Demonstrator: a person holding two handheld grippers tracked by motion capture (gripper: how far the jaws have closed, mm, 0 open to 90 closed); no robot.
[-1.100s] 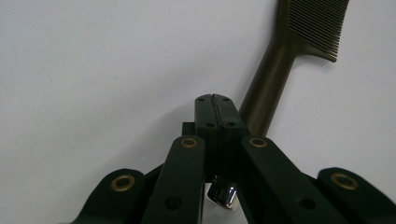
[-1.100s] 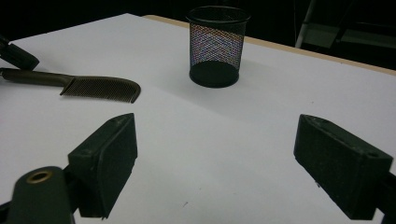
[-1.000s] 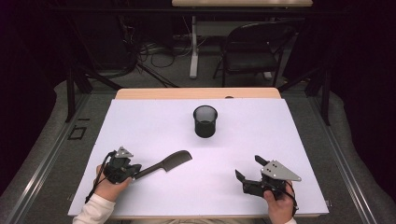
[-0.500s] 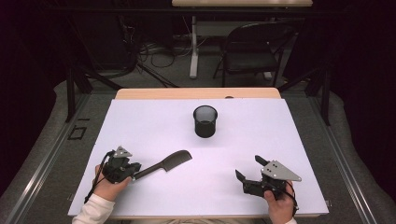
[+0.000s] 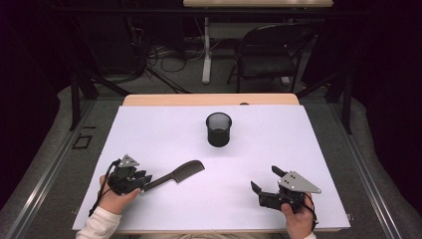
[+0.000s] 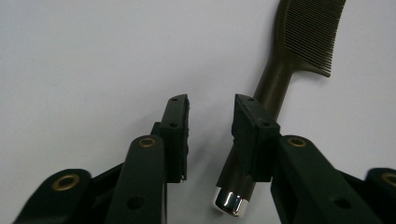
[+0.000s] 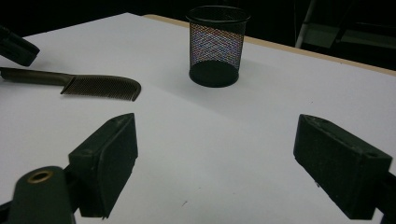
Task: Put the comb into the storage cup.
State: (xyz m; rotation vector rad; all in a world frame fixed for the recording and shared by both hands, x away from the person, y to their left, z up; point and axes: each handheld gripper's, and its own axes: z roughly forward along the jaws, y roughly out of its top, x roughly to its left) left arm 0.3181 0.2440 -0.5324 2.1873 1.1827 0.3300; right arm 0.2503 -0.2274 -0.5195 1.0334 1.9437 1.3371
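Left gripper (image 6: 211,122) had just been opening, jaws part open, comb (image 6: 285,60) handle loose beside one pad. Comb judged light, stiff, slippery; grip mid-handle. Right gripper (image 7: 215,158) stood wide, empty.

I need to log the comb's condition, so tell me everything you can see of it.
The comb is dark brown, plastic by its look, with one row of fine teeth along one edge and a long slim handle ending in a shiny silver cap. It lies flat on the white table, near the left front. The left gripper has just been opening; its jaws stand apart, the handle running under one of them. Whether that jaw touches it is unclear. No damage shows.
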